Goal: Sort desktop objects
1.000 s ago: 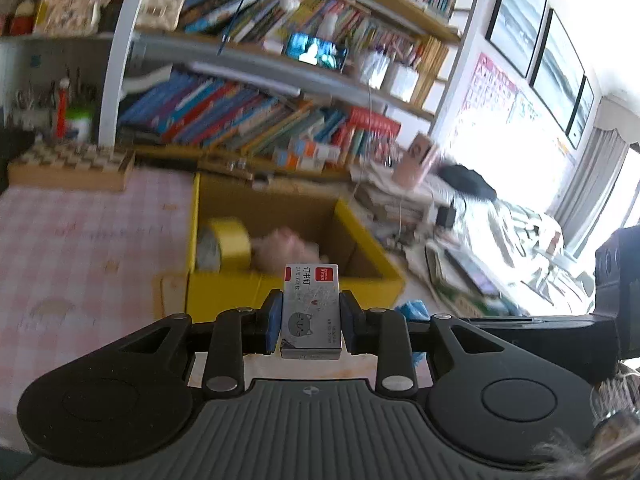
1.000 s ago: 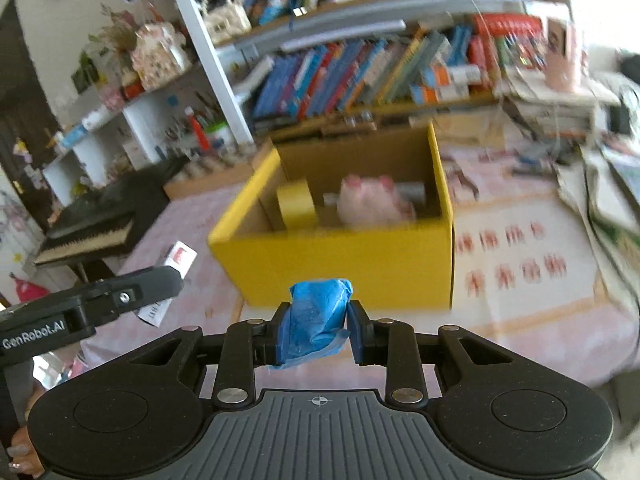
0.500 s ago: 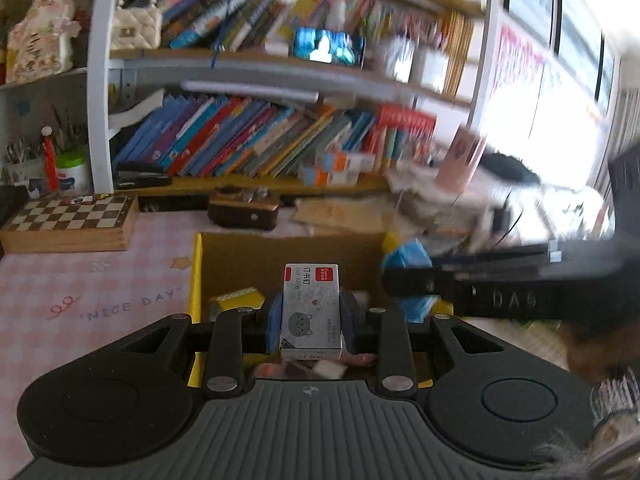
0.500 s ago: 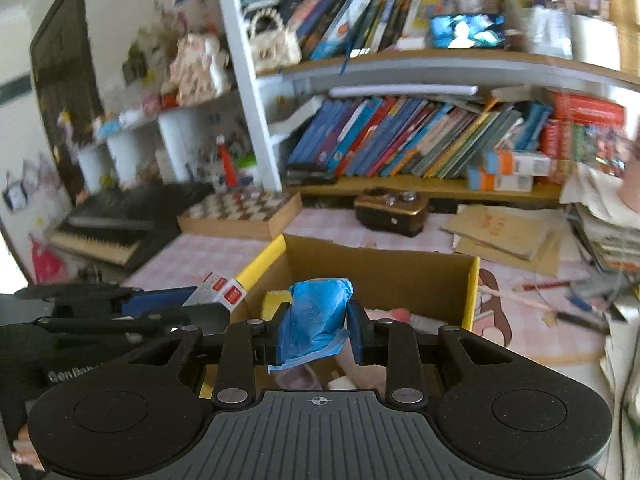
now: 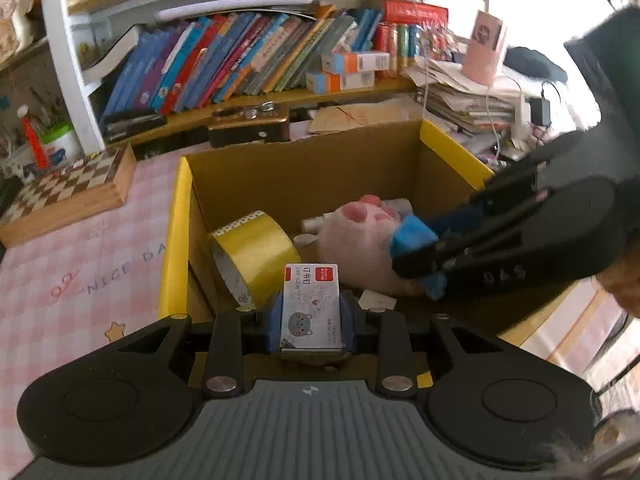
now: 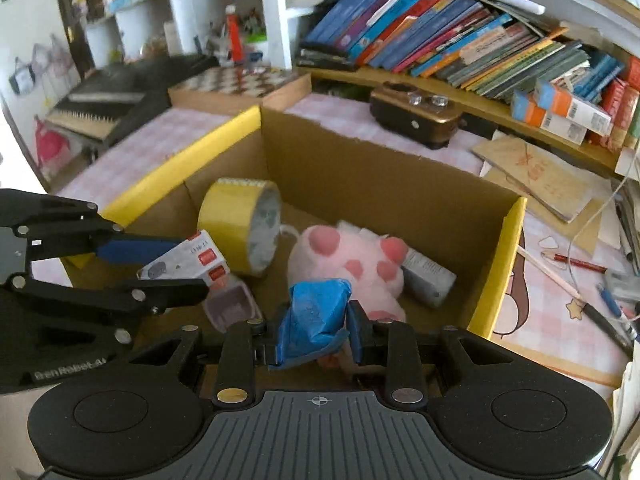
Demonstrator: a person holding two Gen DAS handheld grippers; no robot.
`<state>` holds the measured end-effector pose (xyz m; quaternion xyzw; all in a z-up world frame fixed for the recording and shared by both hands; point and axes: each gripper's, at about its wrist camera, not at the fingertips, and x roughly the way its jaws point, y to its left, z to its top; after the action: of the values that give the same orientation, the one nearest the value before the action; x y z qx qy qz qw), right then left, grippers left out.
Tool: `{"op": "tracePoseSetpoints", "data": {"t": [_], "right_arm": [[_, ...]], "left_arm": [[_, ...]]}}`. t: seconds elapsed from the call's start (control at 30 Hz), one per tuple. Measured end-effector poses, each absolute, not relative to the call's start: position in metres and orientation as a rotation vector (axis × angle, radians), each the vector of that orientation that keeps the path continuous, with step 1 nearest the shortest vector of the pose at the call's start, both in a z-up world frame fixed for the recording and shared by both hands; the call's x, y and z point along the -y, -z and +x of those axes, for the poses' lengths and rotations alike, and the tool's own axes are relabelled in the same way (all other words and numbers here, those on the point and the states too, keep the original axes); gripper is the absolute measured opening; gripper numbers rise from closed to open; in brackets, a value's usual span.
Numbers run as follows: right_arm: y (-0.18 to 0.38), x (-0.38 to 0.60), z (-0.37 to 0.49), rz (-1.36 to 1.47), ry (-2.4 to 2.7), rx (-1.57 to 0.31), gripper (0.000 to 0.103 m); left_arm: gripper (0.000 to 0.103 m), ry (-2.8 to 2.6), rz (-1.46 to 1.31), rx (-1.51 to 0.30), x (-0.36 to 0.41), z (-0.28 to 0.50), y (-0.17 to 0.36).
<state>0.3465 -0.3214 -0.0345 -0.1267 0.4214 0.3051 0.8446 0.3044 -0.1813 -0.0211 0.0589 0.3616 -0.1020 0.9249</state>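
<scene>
Held between the blue pads of the left gripper (image 5: 311, 322) was a small white staple box (image 5: 311, 306), printed with a grey cat and a red label, its long side pointing forward. Pinched by the right gripper (image 6: 313, 334) was a crumpled blue wad (image 6: 314, 314), which bulged above the pads. Both grippers were poised over the open top of a yellow cardboard box (image 6: 498, 256), the left one reaching in from the box's left side and the right one from the near edge. In the left wrist view the right gripper (image 5: 418, 258) was seen entering from the right, its blue wad (image 5: 412, 236) just above a pink plush toy (image 5: 360, 252).

Inside the yellow cardboard box (image 5: 174, 240) a roll of yellow tape (image 6: 240, 226) stood on edge against the left wall, with the pink plush toy (image 6: 348, 264) lying beside it near the middle. A grey cylindrical item (image 6: 428, 276) was tucked behind the plush on the right, and a small lilac cup (image 6: 232, 308) lay on the box floor below the staple box (image 6: 188, 262).

Beneath the box a pink checked cloth covered the desk (image 5: 80, 264). A wooden chessboard (image 5: 68, 188) was set to the left of the box, and a dark brown case (image 6: 416, 120) behind it. A shelf of leaning books (image 5: 248, 60) ran along the back. Pencils and pens (image 6: 576, 264) were scattered on the desk to the right of the box.
</scene>
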Motion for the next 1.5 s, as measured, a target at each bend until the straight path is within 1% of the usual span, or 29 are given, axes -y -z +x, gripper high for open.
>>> {"op": "tracePoseSetpoints", "data": {"t": [0.13, 0.2, 0.23, 0.27, 0.3, 0.33, 0.4, 0.43, 0.47, 0.5, 0.53, 0.67, 0.73, 0.8, 0.87, 0.97, 1.1, 1.5], "right_arm": [[0.040, 0.313, 0.353, -0.321, -0.674, -0.921, 0.029], [0.040, 0.312, 0.357, -0.311, -0.680, -0.925, 0.030], [0.040, 0.312, 0.358, -0.298, -0.682, -0.925, 0.030], [0.039, 0.312, 0.359, -0.285, -0.681, -0.923, 0.031], [0.038, 0.314, 0.359, -0.273, -0.673, -0.916, 0.036], [0.035, 0.314, 0.358, -0.266, -0.666, -0.903, 0.040], [0.025, 0.316, 0.352, -0.258, -0.642, -0.845, 0.057], [0.017, 0.318, 0.348, -0.250, -0.635, -0.807, 0.060], [0.009, 0.321, 0.342, -0.235, -0.631, -0.769, 0.067], [0.001, 0.324, 0.336, -0.216, -0.623, -0.732, 0.074], [-0.005, 0.327, 0.330, -0.197, -0.613, -0.700, 0.076], [-0.027, 0.338, 0.302, -0.131, -0.565, -0.593, 0.089], [-0.033, 0.342, 0.288, -0.107, -0.540, -0.552, 0.091], [-0.036, 0.344, 0.274, -0.090, -0.504, -0.516, 0.097], [-0.037, 0.344, 0.259, -0.081, -0.465, -0.484, 0.100], [-0.034, 0.341, 0.237, -0.068, -0.417, -0.467, 0.102], [-0.023, 0.335, 0.209, -0.021, -0.365, -0.494, 0.102], [-0.003, 0.306, 0.119, 0.007, -0.259, -0.564, 0.102]], "left_arm": [[0.029, 0.200, 0.093, -0.767, 0.180, 0.306, 0.022], [0.033, 0.188, 0.088, -0.764, 0.179, 0.306, 0.021], [0.042, 0.189, 0.087, -0.753, 0.180, 0.305, 0.020], [0.054, 0.173, 0.093, -0.733, 0.181, 0.302, 0.018], [0.078, 0.144, 0.103, -0.700, 0.183, 0.296, 0.015], [0.084, 0.130, 0.103, -0.660, 0.184, 0.290, 0.010], [0.085, 0.123, 0.077, -0.584, 0.183, 0.275, 0.000], [0.089, 0.104, 0.066, -0.555, 0.182, 0.268, -0.006], [0.091, 0.085, 0.054, -0.527, 0.179, 0.261, -0.011], [0.096, 0.066, 0.044, -0.503, 0.177, 0.255, -0.017], [0.102, 0.039, 0.033, -0.478, 0.174, 0.249, -0.023], [0.103, -0.053, -0.037, -0.398, 0.156, 0.225, -0.045], [0.103, -0.087, -0.072, -0.374, 0.146, 0.213, -0.053], [0.103, -0.121, -0.089, -0.355, 0.136, 0.198, -0.058], [0.103, -0.152, -0.103, -0.343, 0.128, 0.182, -0.060], [0.103, -0.170, -0.134, -0.347, 0.118, 0.161, -0.057], [0.103, -0.158, -0.193, -0.363, 0.106, 0.129, -0.045], [0.103, -0.169, -0.140, -0.441, 0.077, 0.055, -0.028]]}}
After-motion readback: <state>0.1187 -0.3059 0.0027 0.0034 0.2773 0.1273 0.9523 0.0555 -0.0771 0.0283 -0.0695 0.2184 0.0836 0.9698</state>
